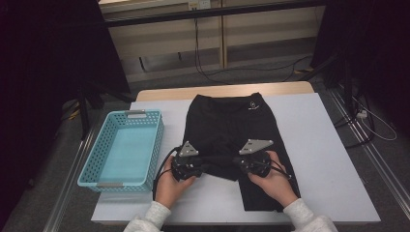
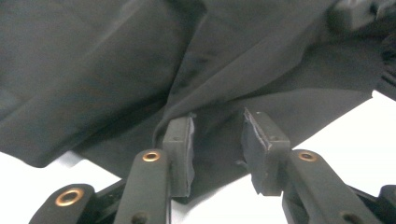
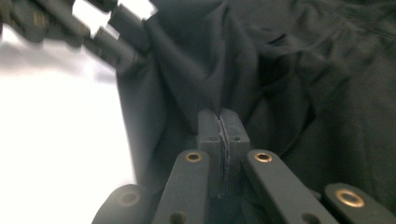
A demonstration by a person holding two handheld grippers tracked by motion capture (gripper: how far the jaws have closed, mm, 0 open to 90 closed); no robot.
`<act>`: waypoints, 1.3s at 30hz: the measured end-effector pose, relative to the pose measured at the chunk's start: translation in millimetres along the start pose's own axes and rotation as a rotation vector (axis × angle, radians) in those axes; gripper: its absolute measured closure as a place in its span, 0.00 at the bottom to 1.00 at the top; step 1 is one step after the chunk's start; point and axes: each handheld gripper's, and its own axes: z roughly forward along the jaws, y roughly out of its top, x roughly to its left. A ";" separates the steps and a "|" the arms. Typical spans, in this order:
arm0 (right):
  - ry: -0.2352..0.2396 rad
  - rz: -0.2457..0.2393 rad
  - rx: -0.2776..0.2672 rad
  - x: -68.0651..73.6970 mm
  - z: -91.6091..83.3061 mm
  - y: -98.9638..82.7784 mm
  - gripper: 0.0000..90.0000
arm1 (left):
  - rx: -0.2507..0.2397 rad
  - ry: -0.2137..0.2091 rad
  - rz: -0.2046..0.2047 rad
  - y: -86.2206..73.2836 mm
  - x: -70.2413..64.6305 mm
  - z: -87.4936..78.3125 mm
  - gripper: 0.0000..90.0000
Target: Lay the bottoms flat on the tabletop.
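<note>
Black shorts point(image 3: 289, 84): right fingers point(image 3: 236, 128) pinch cloth, left fingers point(image 2: 180, 144) apart.

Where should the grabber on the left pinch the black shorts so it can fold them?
Best at the loose bottom hem of the black shorts, coming in from the person's side, level with the table. The cloth lies flat and thin there, with a free edge. The left gripper already straddles that hem with jaws apart, while the right gripper is pinched shut on a fold.

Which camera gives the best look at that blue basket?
The high view: the blue basket sits whole at the table's left, beside the black shorts. The two gripper views look at black fabric and white table instead.
</note>
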 end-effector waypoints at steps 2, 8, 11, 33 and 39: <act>0.007 0.029 -0.012 -4.8 0.0 -0.9 0.99 | -0.007 0.009 0.009 1.0 0.3 2.4 0.69; 0.016 0.076 -0.027 -10.1 1.8 -1.8 0.98 | 0.011 -0.039 -0.037 3.4 -1.5 4.7 0.98; 0.020 0.073 -0.018 -9.4 2.3 -2.1 0.97 | 0.027 -0.033 -0.053 5.2 -3.1 3.8 1.00; -0.009 0.042 0.010 -6.2 4.0 0.8 0.76 | 0.016 -0.065 -0.033 -10.2 -3.8 -60.0 1.00; 0.008 0.019 0.018 -1.1 -3.0 -1.5 0.72 | 0.037 -0.058 -0.031 -15.2 -3.2 -61.2 1.00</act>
